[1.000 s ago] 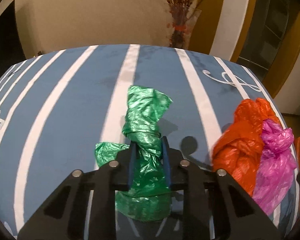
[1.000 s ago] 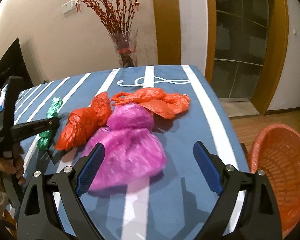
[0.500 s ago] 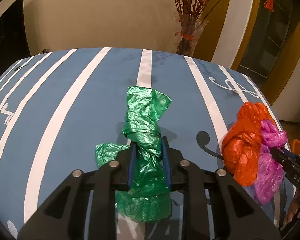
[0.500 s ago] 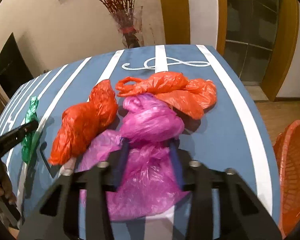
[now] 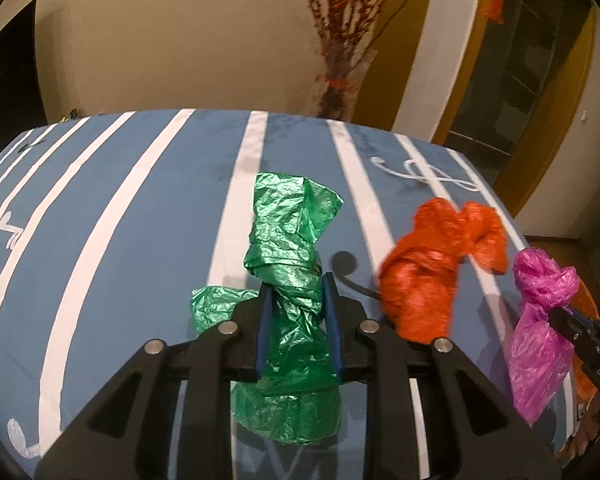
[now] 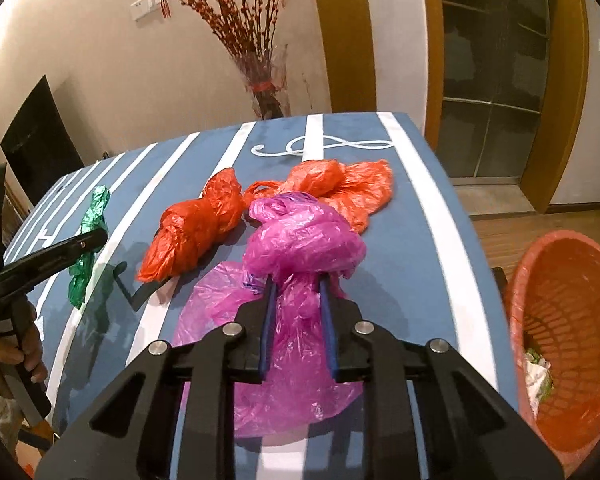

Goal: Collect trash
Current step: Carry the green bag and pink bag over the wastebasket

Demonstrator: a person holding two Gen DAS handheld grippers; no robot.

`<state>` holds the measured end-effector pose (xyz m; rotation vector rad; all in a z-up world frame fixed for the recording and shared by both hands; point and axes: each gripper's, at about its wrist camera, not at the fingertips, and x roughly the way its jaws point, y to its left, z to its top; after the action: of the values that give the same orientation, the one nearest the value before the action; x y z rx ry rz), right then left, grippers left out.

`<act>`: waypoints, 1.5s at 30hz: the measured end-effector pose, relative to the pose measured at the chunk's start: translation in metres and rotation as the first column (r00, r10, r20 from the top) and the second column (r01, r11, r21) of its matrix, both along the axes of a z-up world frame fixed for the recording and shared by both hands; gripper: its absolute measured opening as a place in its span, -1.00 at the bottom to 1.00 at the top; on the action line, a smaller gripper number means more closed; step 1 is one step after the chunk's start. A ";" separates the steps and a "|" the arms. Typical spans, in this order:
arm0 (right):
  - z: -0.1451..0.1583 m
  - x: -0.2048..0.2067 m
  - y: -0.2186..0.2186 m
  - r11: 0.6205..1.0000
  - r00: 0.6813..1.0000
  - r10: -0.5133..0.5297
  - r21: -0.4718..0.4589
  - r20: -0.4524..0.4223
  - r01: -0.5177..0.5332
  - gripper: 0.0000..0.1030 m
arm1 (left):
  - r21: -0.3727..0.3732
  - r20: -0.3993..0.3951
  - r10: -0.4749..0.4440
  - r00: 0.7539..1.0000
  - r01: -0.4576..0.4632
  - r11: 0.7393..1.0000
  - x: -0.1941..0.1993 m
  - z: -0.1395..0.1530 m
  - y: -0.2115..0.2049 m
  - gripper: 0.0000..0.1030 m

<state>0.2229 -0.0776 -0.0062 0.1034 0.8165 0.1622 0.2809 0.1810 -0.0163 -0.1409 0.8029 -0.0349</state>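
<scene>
My left gripper (image 5: 296, 292) is shut on a twisted green plastic bag (image 5: 288, 248) and holds it above the blue striped table (image 5: 120, 220). My right gripper (image 6: 298, 286) is shut on a magenta plastic bag (image 6: 304, 236), lifted off the table; this bag also shows at the right of the left wrist view (image 5: 540, 320). A knotted orange bag (image 6: 196, 228) lies on the table between the two grippers, also seen in the left wrist view (image 5: 432, 264). A second, flatter orange bag (image 6: 340, 184) lies behind the magenta one.
An orange mesh trash basket (image 6: 568, 320) stands on the floor off the table's right edge, with some scraps inside. A vase of red branches (image 6: 264, 84) stands behind the table's far edge. The green bag and left gripper show at left in the right wrist view (image 6: 88, 240).
My right gripper closed on the magenta bag and lifted it off the table. My left gripper kept its hold on the green bag and rose a little.
</scene>
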 end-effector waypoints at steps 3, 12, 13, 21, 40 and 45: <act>0.006 -0.008 -0.009 1.000 0.999 -0.021 -0.009 0.023 0.022 -0.62 | -0.003 0.023 -0.030 0.999 0.030 1.000 -0.011 0.011 -0.014 -0.52; 0.024 -0.040 -0.051 0.992 0.988 -0.118 -0.031 0.100 0.121 -0.62 | -0.011 0.061 -0.126 0.990 0.127 0.992 -0.036 0.036 -0.060 -0.52; 0.026 -0.045 -0.057 0.990 0.985 -0.133 -0.036 0.112 0.138 -0.62 | -0.013 0.065 -0.142 0.988 0.144 0.990 -0.038 0.039 -0.068 -0.52; 0.037 -0.077 -0.105 0.956 0.945 -0.263 -0.076 0.196 0.282 -0.62 | -0.010 0.100 -0.273 0.957 0.275 0.961 -0.058 0.057 -0.135 -0.52; 0.020 -0.107 -0.212 0.859 0.854 -0.485 -0.080 0.188 0.505 -0.62 | -0.095 0.083 -0.551 0.830 0.557 0.825 -0.071 0.040 -0.307 -0.52; 0.013 -0.106 -0.229 0.847 0.842 -0.511 -0.070 0.171 0.528 -0.62 | -0.109 0.063 -0.590 0.805 0.593 0.798 -0.067 0.029 -0.338 -0.52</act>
<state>0.1172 -0.3068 0.0065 0.1999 0.6230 -0.3915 0.2136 -0.1570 0.0128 0.0012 0.7930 -0.6857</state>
